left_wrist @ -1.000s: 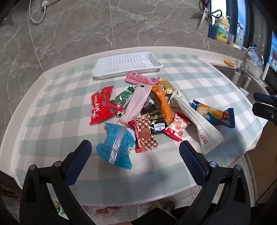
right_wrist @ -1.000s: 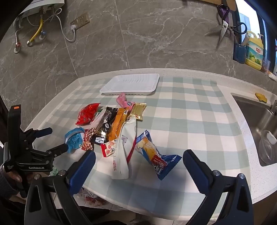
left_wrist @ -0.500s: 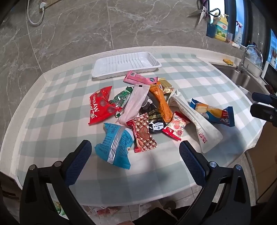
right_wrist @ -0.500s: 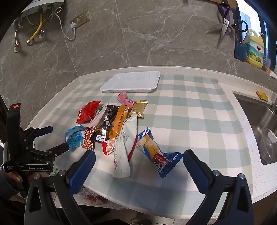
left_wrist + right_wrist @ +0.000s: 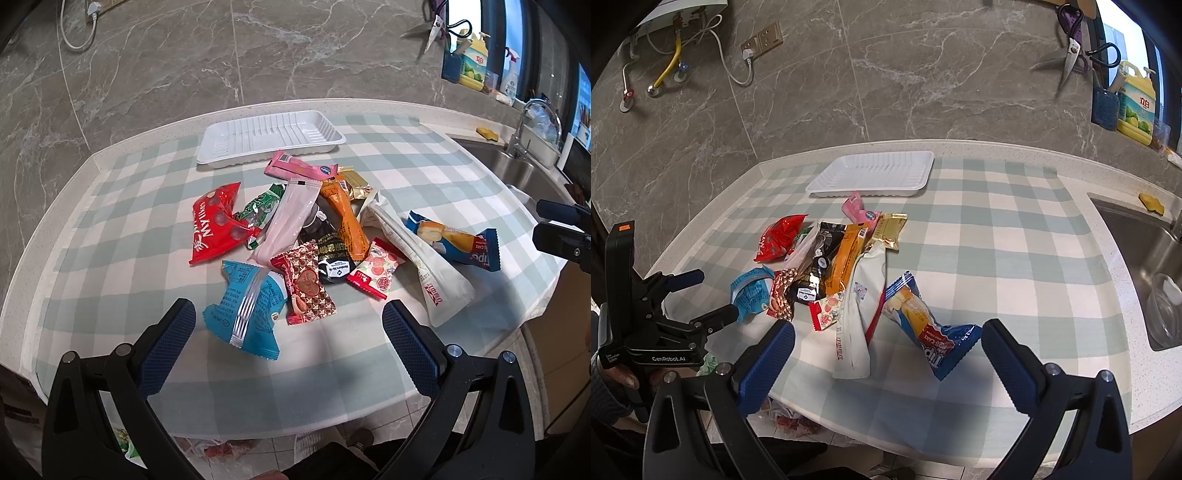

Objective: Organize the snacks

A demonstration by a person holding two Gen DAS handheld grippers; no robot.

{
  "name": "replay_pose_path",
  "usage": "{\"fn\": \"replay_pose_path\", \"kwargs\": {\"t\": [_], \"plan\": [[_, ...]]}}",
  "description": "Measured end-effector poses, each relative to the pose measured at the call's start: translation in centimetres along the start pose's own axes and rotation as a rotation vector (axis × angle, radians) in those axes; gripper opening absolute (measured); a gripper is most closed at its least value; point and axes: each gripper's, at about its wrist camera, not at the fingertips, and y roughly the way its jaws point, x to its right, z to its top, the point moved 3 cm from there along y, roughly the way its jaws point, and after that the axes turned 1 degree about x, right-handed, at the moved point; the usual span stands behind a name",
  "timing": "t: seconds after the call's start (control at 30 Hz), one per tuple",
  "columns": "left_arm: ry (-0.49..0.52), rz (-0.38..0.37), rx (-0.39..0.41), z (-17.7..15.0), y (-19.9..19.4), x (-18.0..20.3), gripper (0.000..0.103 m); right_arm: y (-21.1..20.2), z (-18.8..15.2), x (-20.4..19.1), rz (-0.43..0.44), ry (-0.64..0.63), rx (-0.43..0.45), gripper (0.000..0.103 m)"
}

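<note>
Saw snack packets [image 5: 846,273] heaped on the checked bench [image 5: 997,258], white tray [image 5: 871,173] behind, right tool [image 5: 886,354] wide apart.

"GenRobot.AI" on left hand-held gripper [image 5: 700,295]

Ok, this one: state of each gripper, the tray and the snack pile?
left gripper: open, holding nothing
right gripper: open, holding nothing
white tray: upright, nothing in it
snack packets: heaped loose on the checked cloth, none in the tray
</note>
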Motion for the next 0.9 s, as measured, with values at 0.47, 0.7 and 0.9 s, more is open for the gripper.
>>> {"fn": "replay_pose_path", "kwargs": {"t": [0.47, 0.7, 0.9], "plan": [[0.0, -0.006, 0.002, -0.11, 0.01, -0.12, 0.103, 0.0, 0.01, -0.03, 0.001, 0.0, -0.001, 0.103], [-0.003, -0.007, 0.004, -0.2, -0.1, -0.21, 0.103, 0.04, -0.02, -0.1, 0.001, 0.0, -0.002, 0.103], [-0.004, -0.008, 0.004, -0.22, -0.15, -0.26, 0.103, 0.01, 0.08, -0.06, 0.001, 0.002, -0.003, 0.103]]}}
